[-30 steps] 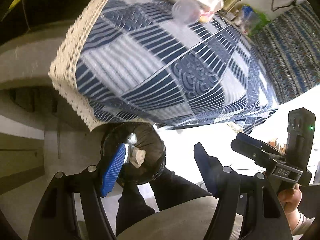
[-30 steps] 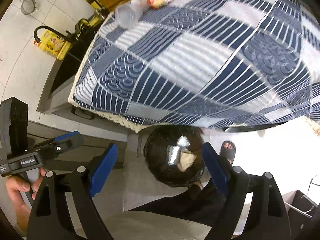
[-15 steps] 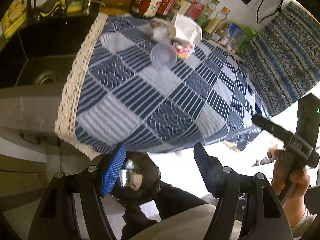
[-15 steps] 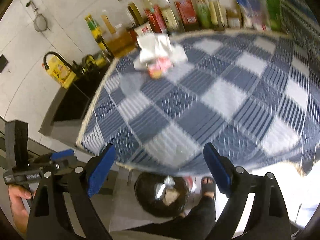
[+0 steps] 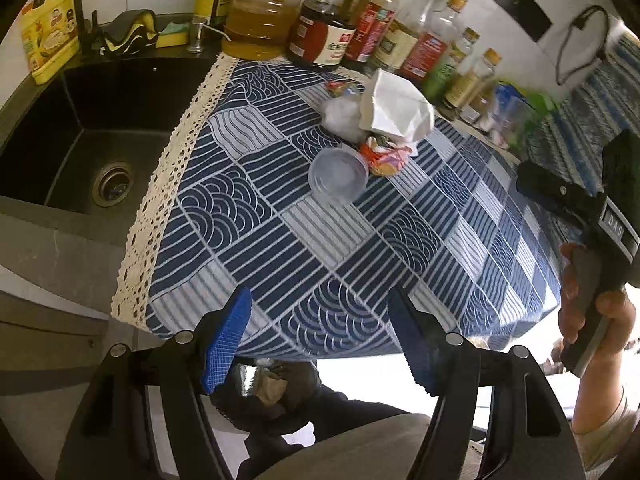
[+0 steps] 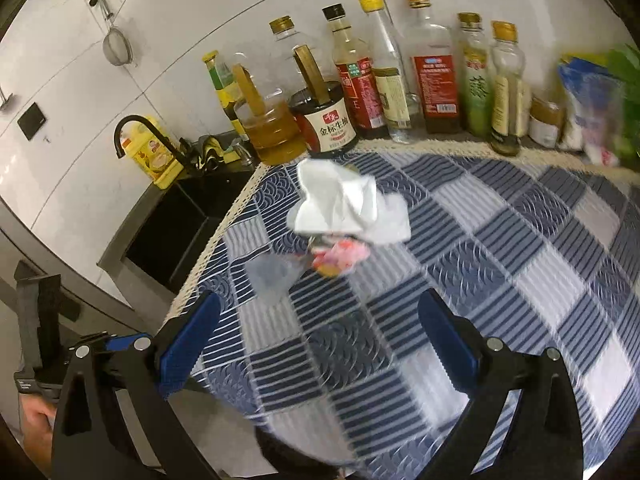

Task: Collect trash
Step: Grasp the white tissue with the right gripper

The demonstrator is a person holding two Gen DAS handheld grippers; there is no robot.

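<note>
Black bin (image 5: 276, 396) holds crumpled paper (image 5: 273, 387); clear cup (image 5: 338, 175) lies empty.

Left wrist: above the tablecloth's (image 5: 320, 232) near edge, facing the bottles (image 5: 372, 40).
Right wrist: likewise.
Shared: crumpled paper (image 5: 394, 108) (image 6: 340, 208).

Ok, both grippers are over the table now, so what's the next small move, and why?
Probably reach the left gripper forward to the clear plastic cup. Both grippers are open and hold nothing, and the cup lies on its side as the nearest piece of the trash pile, in front of the crumpled white paper and the colourful wrapper.
</note>
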